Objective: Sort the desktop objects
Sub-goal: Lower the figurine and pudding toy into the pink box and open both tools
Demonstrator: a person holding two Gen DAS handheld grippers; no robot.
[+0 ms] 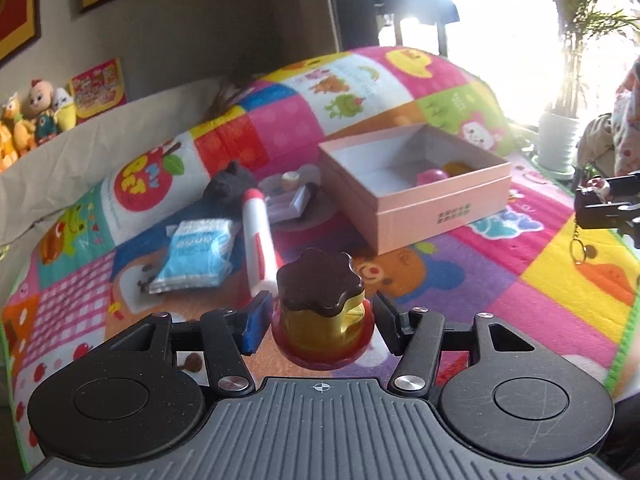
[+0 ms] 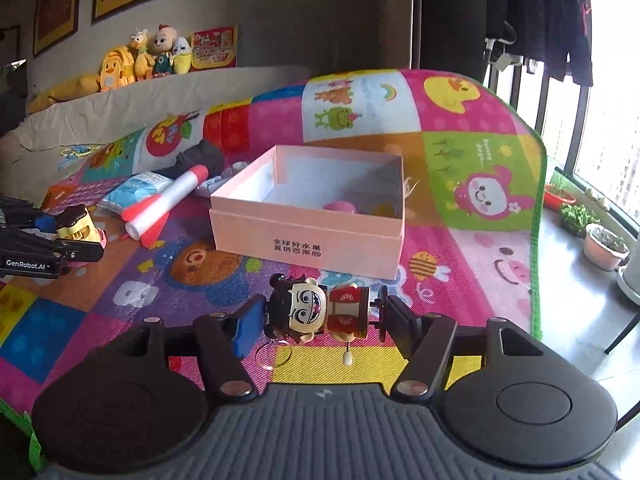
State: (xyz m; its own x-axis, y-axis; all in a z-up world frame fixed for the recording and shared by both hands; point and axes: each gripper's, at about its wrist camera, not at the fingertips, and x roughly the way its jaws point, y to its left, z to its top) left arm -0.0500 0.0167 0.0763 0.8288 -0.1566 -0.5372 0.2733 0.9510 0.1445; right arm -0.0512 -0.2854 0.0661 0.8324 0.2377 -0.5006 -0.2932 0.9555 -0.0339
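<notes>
**Both grippers loaded, box open between them**

The left gripper (image 1: 322, 322) has its fingers closed in around a pudding toy (image 1: 320, 304), which stands upright, brown cap on top, red base low over the mat (image 1: 540, 304). The right gripper (image 2: 320, 320) pinches a figurine (image 2: 318, 310) lying sideways, its long axis running finger to finger, head toward the blue pad, keyring dangling below. Ahead sits the pink box (image 2: 308, 236), lid off, with a pink item and a yellow one inside. Bare mat lies between both grippers and the box. Left of it, a rocket (image 2: 164, 206) lies slanted, nose pointing away, beside a blue packet (image 2: 132, 190). The mat's green edge drops off on the right.
</notes>
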